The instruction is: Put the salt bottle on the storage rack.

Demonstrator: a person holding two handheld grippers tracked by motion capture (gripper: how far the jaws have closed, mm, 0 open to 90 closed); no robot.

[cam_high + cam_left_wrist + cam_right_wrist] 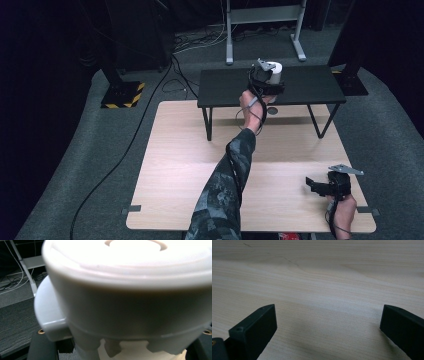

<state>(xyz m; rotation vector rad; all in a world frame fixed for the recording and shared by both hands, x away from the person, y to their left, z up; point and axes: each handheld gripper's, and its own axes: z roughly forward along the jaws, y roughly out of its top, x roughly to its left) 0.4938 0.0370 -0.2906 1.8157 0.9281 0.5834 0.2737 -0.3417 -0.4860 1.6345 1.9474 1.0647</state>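
Left tool (270, 76) grips a white container (275, 70) over the black shelf (225, 87); right tool (328, 325) gapes above the wooden table (175, 165).

Black bench (220, 87) on wooden table (175, 165).

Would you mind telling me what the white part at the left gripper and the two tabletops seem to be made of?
White part: likely moulded plastic, smooth with a soft sheen and crisp notched teeth. Lower table: pale wood or wood-look laminate, visible grain, matt. Black table: dark, even, matt top; material unclear.

Camouflage sleeve (225, 185) (greyish, perhaps), black tongs (311, 184)
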